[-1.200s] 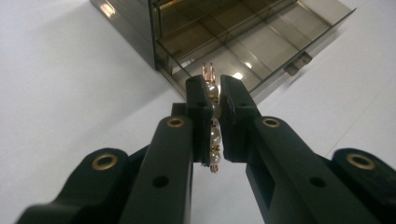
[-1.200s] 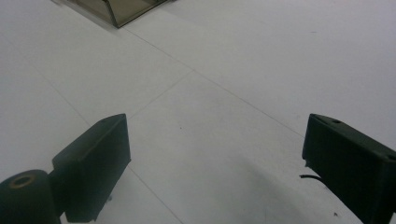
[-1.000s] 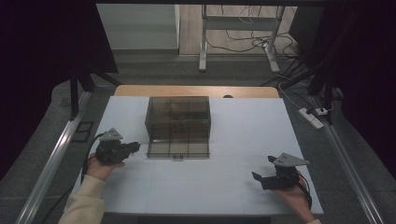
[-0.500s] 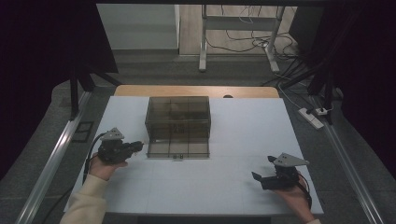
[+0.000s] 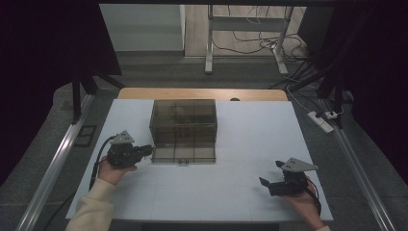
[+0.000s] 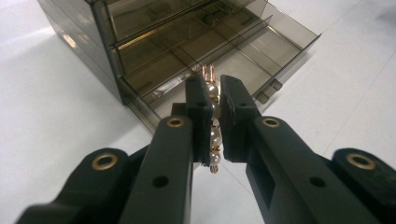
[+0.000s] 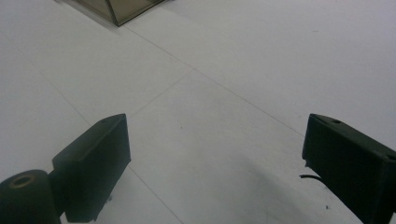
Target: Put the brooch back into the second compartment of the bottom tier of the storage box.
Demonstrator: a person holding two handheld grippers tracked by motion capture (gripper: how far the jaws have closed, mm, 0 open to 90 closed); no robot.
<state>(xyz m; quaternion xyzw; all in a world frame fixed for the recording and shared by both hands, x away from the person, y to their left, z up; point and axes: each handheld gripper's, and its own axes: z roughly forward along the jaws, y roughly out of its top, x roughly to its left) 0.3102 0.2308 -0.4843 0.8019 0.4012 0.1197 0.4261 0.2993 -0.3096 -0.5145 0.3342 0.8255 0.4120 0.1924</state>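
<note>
A pearl hair clip is pinched in the left hand-held gripper at the smoky drawer box's open bottom drawer, the right hand-held gripper held agape over the bench; the narrow pinch could let it slip short.

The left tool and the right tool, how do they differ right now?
The left tool has its black jaws closed on a string of white pearl beads with gold fittings; the right tool has its jaws wide apart with nothing between them. The left tool sits at the smoky transparent plastic drawer box, aimed at its pulled-out bottom drawer; the right tool sits apart, over the bare white table. Both are hand-held, with black jaws.
</note>
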